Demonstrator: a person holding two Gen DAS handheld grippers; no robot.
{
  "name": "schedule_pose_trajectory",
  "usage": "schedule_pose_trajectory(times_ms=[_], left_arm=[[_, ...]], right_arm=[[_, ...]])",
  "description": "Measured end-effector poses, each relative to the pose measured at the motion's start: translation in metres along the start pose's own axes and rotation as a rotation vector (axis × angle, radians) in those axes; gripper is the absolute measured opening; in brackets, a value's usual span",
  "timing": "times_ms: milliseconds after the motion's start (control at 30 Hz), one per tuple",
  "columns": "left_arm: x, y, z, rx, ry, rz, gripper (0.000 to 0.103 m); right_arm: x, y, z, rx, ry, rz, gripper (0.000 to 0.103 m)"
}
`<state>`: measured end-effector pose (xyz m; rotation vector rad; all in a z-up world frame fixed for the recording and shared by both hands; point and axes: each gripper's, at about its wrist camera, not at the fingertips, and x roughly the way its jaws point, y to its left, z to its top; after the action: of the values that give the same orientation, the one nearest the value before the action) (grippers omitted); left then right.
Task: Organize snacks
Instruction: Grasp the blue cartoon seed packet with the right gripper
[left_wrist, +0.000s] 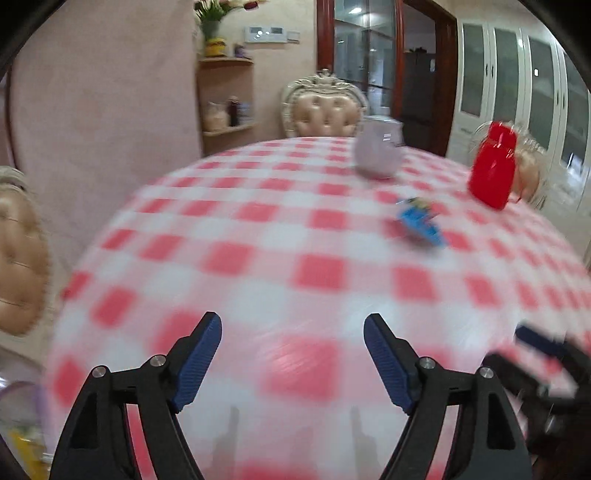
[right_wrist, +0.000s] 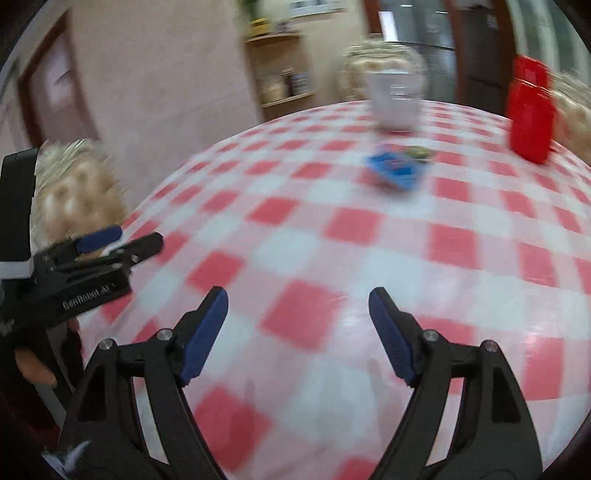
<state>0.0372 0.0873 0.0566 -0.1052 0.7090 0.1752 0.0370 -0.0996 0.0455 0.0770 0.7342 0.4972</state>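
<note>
A blue snack packet (left_wrist: 419, 220) lies on the red-and-white checked table (left_wrist: 258, 240), far right of centre; it also shows in the right wrist view (right_wrist: 397, 170). Behind it stands a pale container (left_wrist: 378, 149), also in the right wrist view (right_wrist: 395, 101). A red jar (left_wrist: 493, 166) stands at the far right, also in the right wrist view (right_wrist: 530, 110). My left gripper (left_wrist: 293, 354) is open and empty above the near table. My right gripper (right_wrist: 298, 332) is open and empty, well short of the packet. Both views are motion-blurred.
Padded chairs stand at the far side (left_wrist: 325, 107) and left side (left_wrist: 18, 251) of the table. A wall shelf (left_wrist: 225, 96) with jars is behind. The right gripper shows at the right edge of the left wrist view (left_wrist: 543, 354), the left gripper at the left edge of the right wrist view (right_wrist: 99, 251).
</note>
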Motion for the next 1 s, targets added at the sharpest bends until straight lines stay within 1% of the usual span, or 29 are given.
schedule_pose_trajectory(times_ms=[67, 133, 167, 233, 267, 333, 367, 433, 467, 533, 567, 600, 667, 767, 800, 867, 900, 933, 1000], left_arm=[[0.023, -0.032, 0.016, -0.048, 0.009, -0.054, 0.080], [0.041, -0.055, 0.028, -0.085, 0.019, -0.097, 0.080], [0.045, -0.061, 0.032, -0.095, 0.016, -0.107, 0.080], [0.055, -0.069, 0.037, -0.124, -0.011, -0.121, 0.080], [0.059, -0.070, 0.037, -0.138, -0.009, -0.135, 0.080], [0.065, -0.064, 0.035, -0.140, -0.003, -0.170, 0.080], [0.065, -0.059, 0.032, -0.138, -0.014, -0.165, 0.080], [0.065, -0.047, 0.032, -0.146, -0.016, -0.155, 0.080], [0.067, -0.041, 0.033, -0.163, -0.013, -0.156, 0.080], [0.068, -0.027, 0.036, -0.219, -0.025, -0.153, 0.082], [0.070, -0.023, 0.037, -0.233, -0.030, -0.143, 0.082], [0.071, -0.021, 0.038, -0.238, -0.030, -0.133, 0.083], [0.076, -0.019, 0.039, -0.238, -0.022, -0.121, 0.083], [0.085, -0.018, 0.038, -0.248, 0.012, -0.124, 0.083], [0.087, -0.018, 0.038, -0.249, 0.020, -0.126, 0.083], [0.087, -0.018, 0.038, -0.249, 0.023, -0.123, 0.083], [0.087, -0.018, 0.038, -0.250, 0.023, -0.125, 0.083], [0.087, -0.018, 0.038, -0.252, 0.023, -0.127, 0.083], [0.086, -0.016, 0.038, -0.259, 0.025, -0.130, 0.083]], right_arm=[[-0.002, -0.028, 0.004, 0.071, -0.019, -0.052, 0.082], [-0.001, -0.051, 0.005, 0.138, -0.027, -0.094, 0.082], [-0.002, -0.063, 0.006, 0.175, -0.031, -0.110, 0.082], [-0.003, -0.079, 0.006, 0.228, -0.038, -0.127, 0.082], [-0.002, -0.083, 0.006, 0.247, -0.040, -0.132, 0.082], [0.001, -0.086, 0.008, 0.257, -0.038, -0.142, 0.082], [0.005, -0.086, 0.011, 0.247, -0.028, -0.141, 0.082], [0.014, -0.083, 0.019, 0.203, -0.034, -0.110, 0.085], [0.020, -0.083, 0.026, 0.184, -0.034, -0.091, 0.089], [0.039, -0.084, 0.039, 0.164, -0.023, -0.057, 0.091], [0.049, -0.086, 0.045, 0.175, -0.009, -0.041, 0.091], [0.062, -0.090, 0.055, 0.218, 0.017, -0.010, 0.091], [0.079, -0.100, 0.073, 0.335, 0.021, 0.046, 0.091], [0.100, -0.105, 0.102, 0.460, 0.005, 0.059, 0.092], [0.107, -0.104, 0.109, 0.470, 0.017, 0.047, 0.093], [0.127, -0.100, 0.127, 0.478, 0.073, -0.033, 0.094], [0.135, -0.099, 0.131, 0.477, 0.092, -0.057, 0.094], [0.146, -0.095, 0.136, 0.471, 0.130, -0.094, 0.094], [0.160, -0.091, 0.136, 0.458, 0.179, -0.152, 0.094]])
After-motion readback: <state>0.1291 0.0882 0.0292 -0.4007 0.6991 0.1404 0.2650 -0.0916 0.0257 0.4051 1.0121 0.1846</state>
